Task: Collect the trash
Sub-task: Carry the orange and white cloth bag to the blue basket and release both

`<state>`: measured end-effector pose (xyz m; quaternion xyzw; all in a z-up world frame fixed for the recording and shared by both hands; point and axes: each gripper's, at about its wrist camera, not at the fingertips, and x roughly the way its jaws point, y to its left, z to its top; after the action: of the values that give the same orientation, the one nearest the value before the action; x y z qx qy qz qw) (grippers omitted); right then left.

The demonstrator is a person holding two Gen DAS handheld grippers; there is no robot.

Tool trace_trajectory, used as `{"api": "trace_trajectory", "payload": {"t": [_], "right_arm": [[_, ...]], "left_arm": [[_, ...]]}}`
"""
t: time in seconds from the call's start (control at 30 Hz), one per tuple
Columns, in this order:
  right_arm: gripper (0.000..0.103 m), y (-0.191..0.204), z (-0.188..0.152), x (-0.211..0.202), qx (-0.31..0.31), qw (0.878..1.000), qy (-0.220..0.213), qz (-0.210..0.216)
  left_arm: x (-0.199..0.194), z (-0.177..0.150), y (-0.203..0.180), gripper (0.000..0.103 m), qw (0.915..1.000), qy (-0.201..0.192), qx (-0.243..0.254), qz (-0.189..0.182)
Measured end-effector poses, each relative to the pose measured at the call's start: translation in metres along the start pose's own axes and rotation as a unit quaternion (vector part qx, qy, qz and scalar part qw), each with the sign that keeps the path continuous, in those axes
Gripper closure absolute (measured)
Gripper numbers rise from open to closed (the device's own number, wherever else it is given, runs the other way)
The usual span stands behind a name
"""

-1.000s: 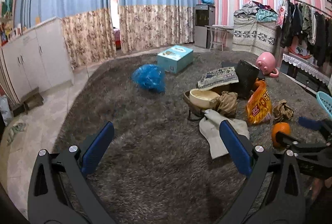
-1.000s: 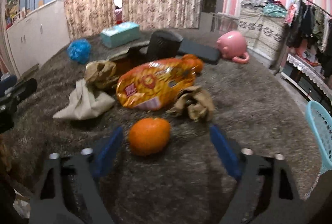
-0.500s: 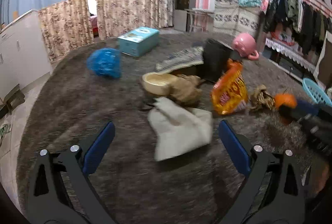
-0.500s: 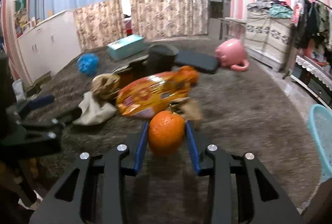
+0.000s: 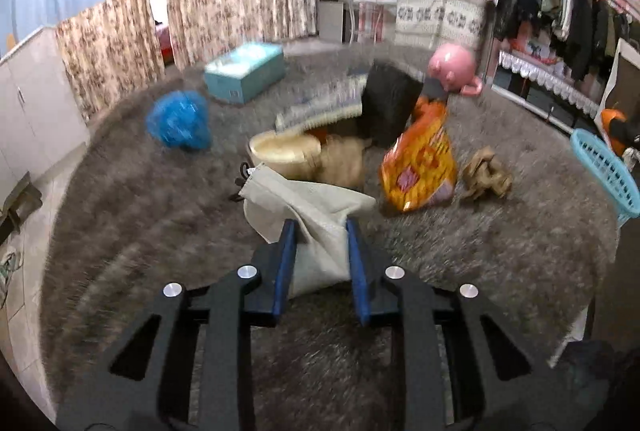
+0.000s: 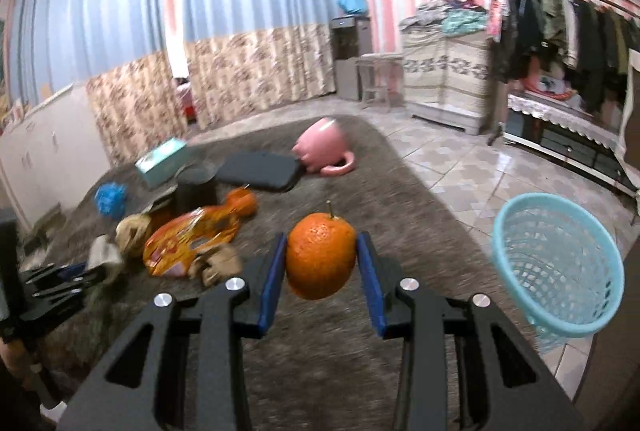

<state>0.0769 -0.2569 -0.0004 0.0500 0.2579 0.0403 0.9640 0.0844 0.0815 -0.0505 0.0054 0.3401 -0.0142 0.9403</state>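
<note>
Claws: right grips one orange; left pinches one cloth bag.

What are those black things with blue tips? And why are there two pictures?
Those are two grabbing tools that a person holds, one in each hand. Each has a camera looking along its blue fingers, so you get one picture per tool. The left gripper pinches a beige cloth bag lying on the grey carpet. The right gripper holds an orange up in the air, near a light blue basket. On the carpet also lie an orange snack bag, a blue plastic bag and a pink mug.
</note>
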Motion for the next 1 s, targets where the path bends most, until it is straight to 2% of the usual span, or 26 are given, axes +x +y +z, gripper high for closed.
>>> {"api": "trace_trajectory", "payload": {"t": [0.17, 0.27, 0.43, 0.63, 0.77, 0.87, 1.0], "right_arm": [[0.066, -0.034, 0.011, -0.009, 0.034, 0.999, -0.016, -0.035], [0.066, -0.052, 0.023, -0.017, 0.04, 0.996, -0.031, -0.067], [0.066, -0.091, 0.047, -0.031, 0.046, 0.989, -0.045, -0.134], [0.066, -0.158, 0.064, -0.027, 0.073, 0.973, -0.029, -0.218], [0.066, -0.199, 0.048, -0.013, 0.091, 0.962, -0.009, -0.259], [0.066, -0.221, 0.033, -0.008, 0.114, 0.958, 0.003, -0.263], [0.066, -0.245, 0.03, -0.013, 0.129, 0.95, 0.001, -0.285]], "left_arm": [[-0.035, 0.028, -0.005, 0.079, 0.9985, -0.054, 0.003, -0.007], [-0.034, 0.051, -0.02, 0.079, 0.9972, -0.072, 0.013, -0.013], [-0.02, 0.093, -0.069, 0.079, 0.9929, -0.102, 0.017, -0.059], [-0.002, 0.122, -0.154, 0.079, 0.984, -0.121, 0.048, -0.122], [0.009, 0.128, -0.223, 0.079, 0.974, -0.123, 0.084, -0.171], [0.022, 0.118, -0.275, 0.079, 0.9667, -0.112, 0.115, -0.199], [0.044, 0.104, -0.335, 0.078, 0.9562, -0.078, 0.146, -0.242]]}}
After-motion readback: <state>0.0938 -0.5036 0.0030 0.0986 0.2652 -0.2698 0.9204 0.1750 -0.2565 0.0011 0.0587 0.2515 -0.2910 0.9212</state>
